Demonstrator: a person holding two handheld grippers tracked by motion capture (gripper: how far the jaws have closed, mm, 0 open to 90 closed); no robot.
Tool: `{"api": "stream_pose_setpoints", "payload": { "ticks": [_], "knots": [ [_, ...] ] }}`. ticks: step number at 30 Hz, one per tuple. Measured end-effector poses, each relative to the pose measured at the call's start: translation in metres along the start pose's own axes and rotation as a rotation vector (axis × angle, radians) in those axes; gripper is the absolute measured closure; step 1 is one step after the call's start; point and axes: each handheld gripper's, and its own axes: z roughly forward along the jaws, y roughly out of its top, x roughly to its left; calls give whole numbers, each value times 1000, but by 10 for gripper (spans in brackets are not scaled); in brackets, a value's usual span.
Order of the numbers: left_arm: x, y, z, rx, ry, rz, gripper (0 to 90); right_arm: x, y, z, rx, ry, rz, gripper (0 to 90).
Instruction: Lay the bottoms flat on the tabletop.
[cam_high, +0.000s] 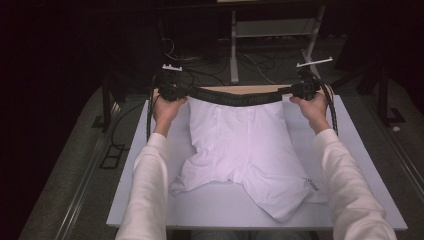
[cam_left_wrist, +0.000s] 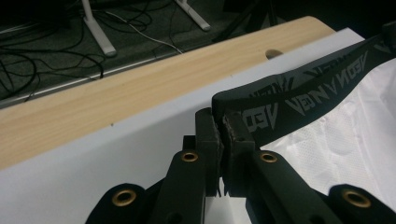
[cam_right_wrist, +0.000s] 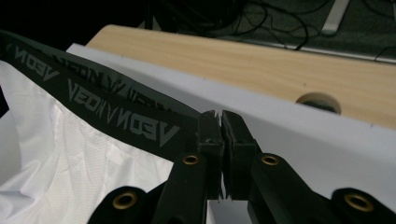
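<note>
Gripping one white boxer shorts (cam_high: 240, 145): two hand-held grippers (cam_high: 172, 92) (cam_high: 304, 90).

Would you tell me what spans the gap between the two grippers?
In the high view, the black waistband of the white shorts stretches from left gripper to right gripper.

The high view looks forward and down over the whole desk (cam_high: 225, 210) from the near side. Each gripper view sits close behind its own fingers, facing the far edge; all share the black waistband (cam_high: 235, 97).
</note>
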Motion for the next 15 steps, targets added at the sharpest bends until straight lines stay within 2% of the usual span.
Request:
{"api": "stream_pose_setpoints", "payload": {
  "ticks": [5,9,15],
  "knots": [
    [3,6,3,-16,-4,2,860,-4,13,-1,-26,-25,34,860],
    [6,6,6,-20,7,-3,860,-2,21,3,-33,-48,40,860],
    [15,4,10,-22,24,-34,860,4,26,12,-30,-71,11,860]
  ]
}}
